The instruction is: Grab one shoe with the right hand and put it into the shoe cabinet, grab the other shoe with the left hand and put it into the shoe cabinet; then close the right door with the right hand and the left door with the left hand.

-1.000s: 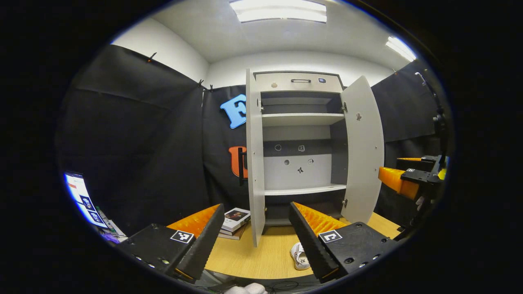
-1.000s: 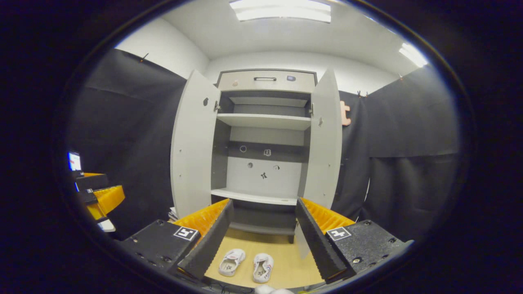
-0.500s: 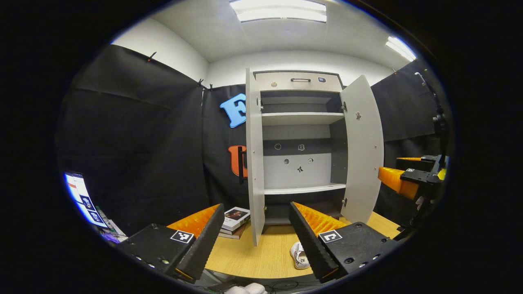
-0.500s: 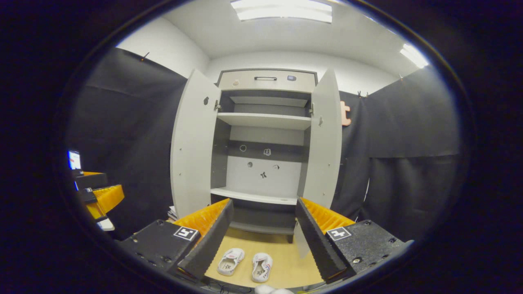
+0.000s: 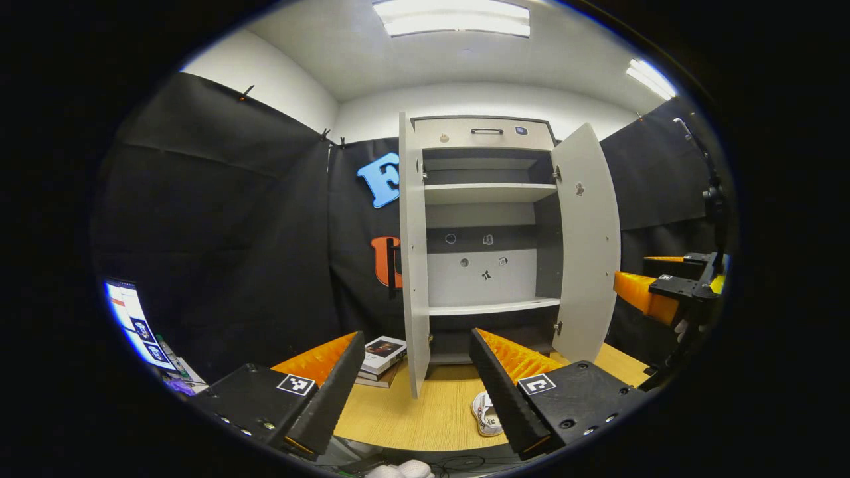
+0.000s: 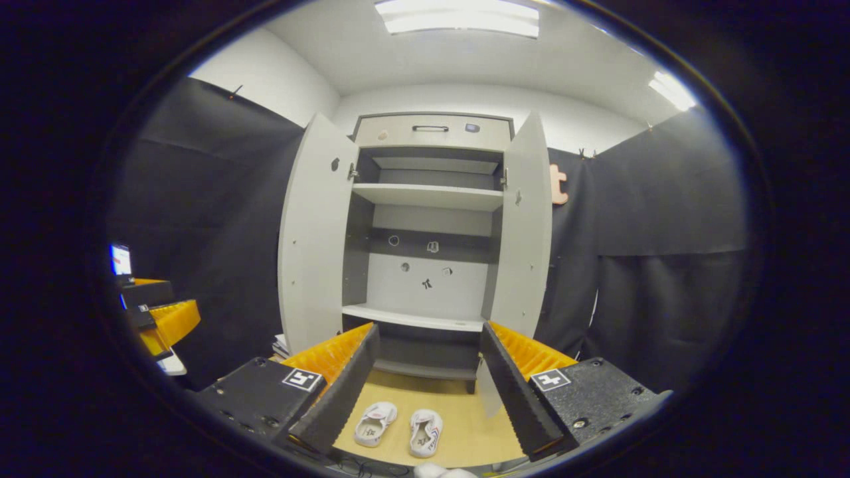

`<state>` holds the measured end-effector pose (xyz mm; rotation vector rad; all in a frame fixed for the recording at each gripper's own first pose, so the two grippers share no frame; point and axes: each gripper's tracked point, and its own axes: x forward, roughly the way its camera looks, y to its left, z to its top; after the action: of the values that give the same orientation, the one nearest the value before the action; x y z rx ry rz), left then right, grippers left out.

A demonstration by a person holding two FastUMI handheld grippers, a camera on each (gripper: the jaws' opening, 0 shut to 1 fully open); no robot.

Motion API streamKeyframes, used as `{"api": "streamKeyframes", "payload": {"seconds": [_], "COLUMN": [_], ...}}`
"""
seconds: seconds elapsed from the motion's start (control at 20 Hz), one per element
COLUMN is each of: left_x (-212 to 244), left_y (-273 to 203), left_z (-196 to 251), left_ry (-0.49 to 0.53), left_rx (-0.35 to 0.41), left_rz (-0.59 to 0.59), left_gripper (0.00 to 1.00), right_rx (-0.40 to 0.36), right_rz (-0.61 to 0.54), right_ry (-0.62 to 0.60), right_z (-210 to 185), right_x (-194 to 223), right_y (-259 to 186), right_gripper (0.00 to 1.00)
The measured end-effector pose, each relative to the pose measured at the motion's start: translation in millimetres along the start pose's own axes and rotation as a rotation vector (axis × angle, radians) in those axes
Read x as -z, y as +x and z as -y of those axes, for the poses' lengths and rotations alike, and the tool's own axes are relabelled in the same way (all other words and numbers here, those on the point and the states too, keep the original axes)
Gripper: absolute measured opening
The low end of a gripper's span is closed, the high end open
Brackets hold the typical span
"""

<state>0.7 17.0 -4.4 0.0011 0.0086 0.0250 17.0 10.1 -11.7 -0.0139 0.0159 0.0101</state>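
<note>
Shoe (image 5: pixel 487 415) half hidden behind left hand-held gripper (image 5: pixel 417 342) finger.

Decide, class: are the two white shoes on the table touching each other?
Apart. The right gripper view shows the left shoe and right shoe side by side with a strip of bare table between them.

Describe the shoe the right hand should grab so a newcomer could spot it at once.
Find the tall grey shoe cabinet with both doors open. On the wooden table before it lie two white shoes. Take the right shoe, the one with red and blue marks on its side, beside the plainer left shoe.
</note>
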Motion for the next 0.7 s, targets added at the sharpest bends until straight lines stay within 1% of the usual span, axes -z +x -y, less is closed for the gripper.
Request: {"api": "streamKeyframes", "payload": {"seconds": [0.3,0.7], "left_x": [-2.5,-1.8], "left_y": [0.9,3.1], "left_z": [-2.0,-6.2], "left_ry": [0.007,0.001], "left_rx": [-0.004,-0.016], "left_rz": [0.007,0.005], "left_gripper": [0.95,0.95], "right_rx": [0.007,-0.009], "right_rz": [0.009,-0.003], "right_ry": [0.005,-0.002], "right_z": [-0.1,-1.5], "right_x": [-1.1,1.9], "right_y": [-0.8,-1.7], "right_gripper": [0.99,0.99]}}
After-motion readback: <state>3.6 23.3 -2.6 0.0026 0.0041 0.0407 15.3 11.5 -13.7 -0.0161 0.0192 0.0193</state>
